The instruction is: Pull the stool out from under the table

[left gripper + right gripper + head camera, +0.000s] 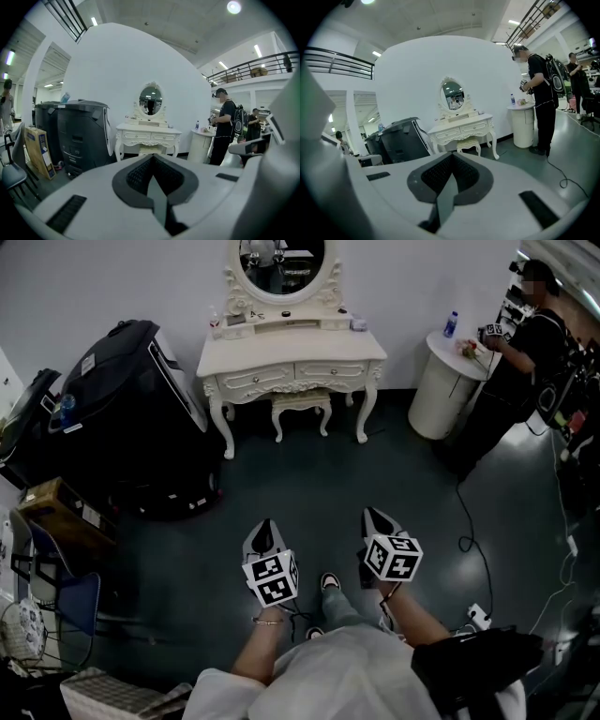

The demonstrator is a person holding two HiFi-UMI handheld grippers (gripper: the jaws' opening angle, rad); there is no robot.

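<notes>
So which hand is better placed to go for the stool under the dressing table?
Left, marginally: the left gripper points almost straight at the stool; the right gripper sits further aside. Both are far off, jaws shut.

No legible txt, brand or no. anywhere. Marker cubes (272, 578) on left gripper (264, 529) & right gripper (376, 517): b/w square patterns only, no letters. Cardboard box (58, 507) has printed side, too small to read. Bottle (451, 324) label: illegible.
</notes>
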